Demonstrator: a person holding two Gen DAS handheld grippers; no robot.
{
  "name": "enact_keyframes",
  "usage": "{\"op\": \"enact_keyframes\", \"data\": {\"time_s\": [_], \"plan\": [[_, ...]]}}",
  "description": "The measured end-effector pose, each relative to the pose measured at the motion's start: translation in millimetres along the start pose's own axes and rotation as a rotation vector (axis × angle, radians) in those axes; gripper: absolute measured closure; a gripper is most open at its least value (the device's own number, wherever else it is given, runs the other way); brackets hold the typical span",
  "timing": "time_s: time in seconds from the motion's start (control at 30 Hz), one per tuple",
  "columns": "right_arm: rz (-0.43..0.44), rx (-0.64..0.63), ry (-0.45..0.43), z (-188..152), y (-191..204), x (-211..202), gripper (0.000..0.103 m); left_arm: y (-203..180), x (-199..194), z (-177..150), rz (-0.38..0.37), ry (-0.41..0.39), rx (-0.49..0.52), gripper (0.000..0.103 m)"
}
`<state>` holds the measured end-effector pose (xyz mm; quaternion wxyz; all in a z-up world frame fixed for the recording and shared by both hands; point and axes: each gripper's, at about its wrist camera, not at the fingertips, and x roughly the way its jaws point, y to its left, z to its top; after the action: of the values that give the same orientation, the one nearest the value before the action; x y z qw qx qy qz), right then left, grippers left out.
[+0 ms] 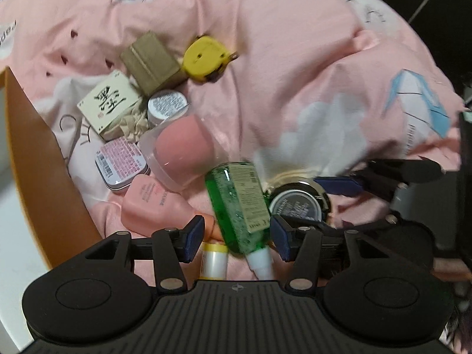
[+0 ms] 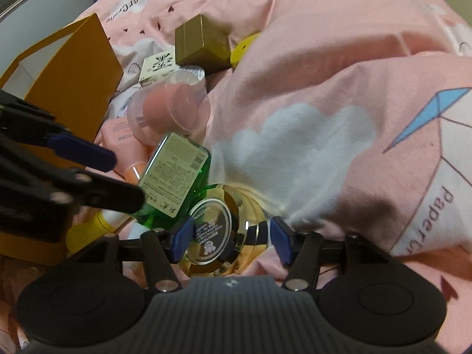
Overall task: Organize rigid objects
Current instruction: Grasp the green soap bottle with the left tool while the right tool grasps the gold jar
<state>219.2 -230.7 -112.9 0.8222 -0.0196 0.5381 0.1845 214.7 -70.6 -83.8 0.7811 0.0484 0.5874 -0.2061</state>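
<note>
With both grippers apart, centre your left gripper (image 1: 237, 236) on the green bottle (image 1: 237, 203) and your right gripper (image 2: 231, 237) on the round jar (image 2: 218, 230) before squeezing.

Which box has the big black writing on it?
The cream box, beside the plain brown box. The brown one has no writing showing, and the orange box is plain too.

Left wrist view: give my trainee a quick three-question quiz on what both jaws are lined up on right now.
1. True or false: the left gripper has clamped the green bottle.
2. Which item lies between the right gripper's jaws: (a) yellow tape measure, (b) round glass jar, (c) pink tin?
3. What cloth lies under everything?

Key: 1 false, jaws open around it. 2 b. 3 pink bedding.
</note>
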Motion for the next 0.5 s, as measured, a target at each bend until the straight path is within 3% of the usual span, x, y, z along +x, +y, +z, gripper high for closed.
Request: {"op": "enact_keyframes", "data": {"time_s": [0.23,0.37,0.5], "plan": [[0.052,0.027,-0.048,-7,-4,-18,0.067,4,16,0,-0.001,0.039,-0.033,0.043],[0.12,0.02,-0.059,-12,-2,-26,0.07,-1,21,0,0.002,0.043,-0.028,0.043],[0.212,0.103,-0.031,-12,-16,-16,0.07,-4,17,-1,0.007,0.024,-0.021,0.05]]}}
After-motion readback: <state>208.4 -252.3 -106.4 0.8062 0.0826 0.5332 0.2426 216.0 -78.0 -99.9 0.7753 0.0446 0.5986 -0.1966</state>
